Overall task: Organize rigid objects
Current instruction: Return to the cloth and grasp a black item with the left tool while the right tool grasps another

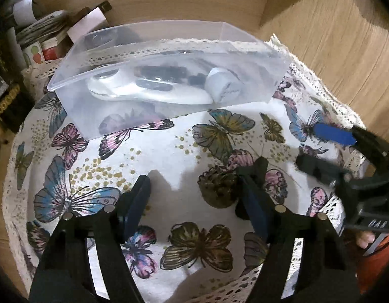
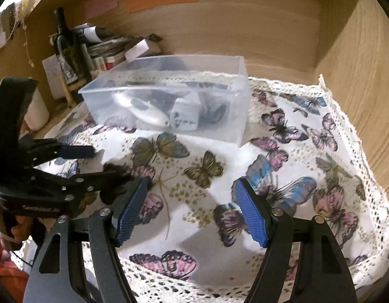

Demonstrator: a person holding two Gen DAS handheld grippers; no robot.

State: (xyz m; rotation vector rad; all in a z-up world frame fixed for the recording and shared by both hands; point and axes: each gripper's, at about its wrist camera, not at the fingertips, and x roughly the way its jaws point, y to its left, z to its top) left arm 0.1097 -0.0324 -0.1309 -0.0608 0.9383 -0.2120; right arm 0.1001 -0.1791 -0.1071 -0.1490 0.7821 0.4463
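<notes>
Both left gripper (image 1: 197, 189) and right gripper (image 2: 191, 209) hovering wide open, empty, over butterfly cloth (image 1: 169, 151); clear bin (image 1: 166, 75) sitting beyond, holding items.

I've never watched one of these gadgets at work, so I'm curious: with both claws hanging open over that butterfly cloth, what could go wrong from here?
1. The left gripper and right gripper hover close together, so they might bump.
2. The clear plastic box rests on a loose butterfly cloth; a nudge might slide it or bunch the cloth.
3. The box wall is cloudy, so the white items inside are hard to judge for a grab.
</notes>
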